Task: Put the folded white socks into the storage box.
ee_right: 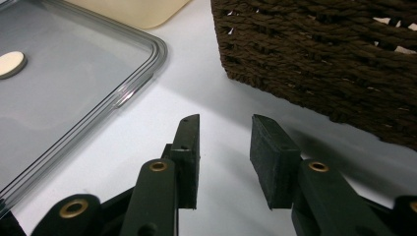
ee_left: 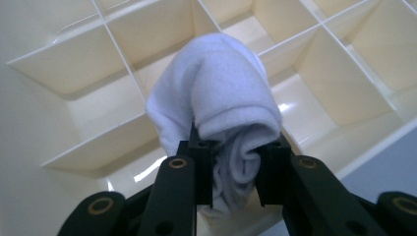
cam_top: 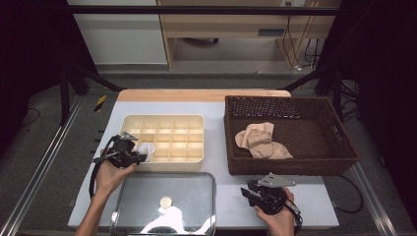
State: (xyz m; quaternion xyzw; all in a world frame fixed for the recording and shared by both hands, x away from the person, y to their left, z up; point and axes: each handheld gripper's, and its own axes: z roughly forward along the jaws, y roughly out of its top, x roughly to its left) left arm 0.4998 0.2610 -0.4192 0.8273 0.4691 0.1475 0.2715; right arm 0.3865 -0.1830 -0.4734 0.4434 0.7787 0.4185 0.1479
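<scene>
table [cam_top: 223, 182] | white sock [ee_left: 221, 93] clamped between left tongs [ee_left: 236, 162] | over divided tray [cam_top: 169, 120]

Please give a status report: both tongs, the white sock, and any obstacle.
Left tongs shut on rolled white sock, over cream divider box. Right tongs open, empty, above table near wicker basket. No obstacle.

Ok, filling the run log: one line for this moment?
left gripper: shut on white sock | over divided tray | right gripper: open, empty, above table
</scene>
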